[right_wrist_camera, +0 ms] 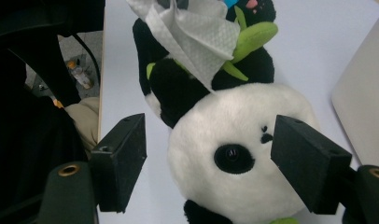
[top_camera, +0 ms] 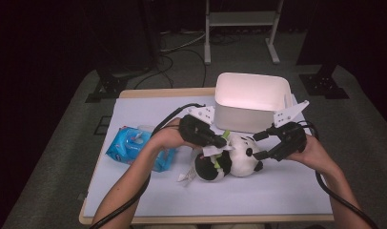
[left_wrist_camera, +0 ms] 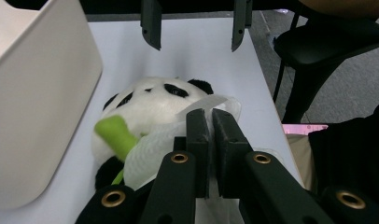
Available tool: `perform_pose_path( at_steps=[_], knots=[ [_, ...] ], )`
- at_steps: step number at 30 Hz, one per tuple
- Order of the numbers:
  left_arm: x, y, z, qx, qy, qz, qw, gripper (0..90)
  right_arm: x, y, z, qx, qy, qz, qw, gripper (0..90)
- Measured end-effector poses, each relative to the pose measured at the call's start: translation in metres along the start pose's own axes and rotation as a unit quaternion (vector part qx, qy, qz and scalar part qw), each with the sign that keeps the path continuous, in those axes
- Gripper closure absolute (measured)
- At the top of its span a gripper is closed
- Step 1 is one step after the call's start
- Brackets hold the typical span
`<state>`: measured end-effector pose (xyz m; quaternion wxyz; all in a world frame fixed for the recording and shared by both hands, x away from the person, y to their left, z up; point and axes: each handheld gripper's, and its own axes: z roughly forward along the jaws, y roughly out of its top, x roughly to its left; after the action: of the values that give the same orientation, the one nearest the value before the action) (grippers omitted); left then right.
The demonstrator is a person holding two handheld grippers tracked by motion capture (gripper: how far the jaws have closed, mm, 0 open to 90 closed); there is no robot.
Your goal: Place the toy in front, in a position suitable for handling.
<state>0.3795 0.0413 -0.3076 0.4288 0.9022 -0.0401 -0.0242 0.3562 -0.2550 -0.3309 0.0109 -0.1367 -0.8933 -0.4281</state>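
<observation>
Wiping a black-and-white plush panda (top_camera: 234, 160) with a white textured wet wipe (right_wrist_camera: 197, 37)

Lying on the table just in front of the white plastic bin (top_camera: 251, 100), long axis crosswise. Left tool (left_wrist_camera: 211, 135) clamped on the wipe over the panda's belly; right tool (right_wrist_camera: 211, 163) apart, straddling the head untouched. Bin interior glare-washed, contents unclear.

A black-and-white panda (top_camera: 237, 160) with green leaves, a white wipe (right_wrist_camera: 192, 35), a blue packet (top_camera: 134, 147).

Overhead light blows out the white bin (top_camera: 251, 93) with glare, while the surrounding room stays dim.
</observation>
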Motion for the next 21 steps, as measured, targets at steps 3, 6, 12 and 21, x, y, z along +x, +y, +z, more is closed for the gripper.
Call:
perform_pose_path(
  at_steps=[3,6,12,21],
  knots=[
    [0.003,0.003,0.009,0.005,-0.005,0.001,1.0,86.0,0.0,-0.002,-0.001,0.002,0.001,0.001,1.0,25.4],
    [0.005,0.005,0.018,0.006,-0.01,0.002,0.9999,85.9,0.0,-0.004,-0.001,0.005,0.001,0.003,1.0,25.4],
    [0.007,0.001,0.031,0.021,-0.013,0.003,0.9997,85.5,-0.001,-0.007,0.007,0.009,0.01,0.001,0.9999,25.5],
    [0.004,-0.001,0.032,0.032,-0.011,0.009,0.9994,84.7,-0.002,0.004,0.032,0.02,0.028,-0.01,0.9993,27.7]
  ],
)
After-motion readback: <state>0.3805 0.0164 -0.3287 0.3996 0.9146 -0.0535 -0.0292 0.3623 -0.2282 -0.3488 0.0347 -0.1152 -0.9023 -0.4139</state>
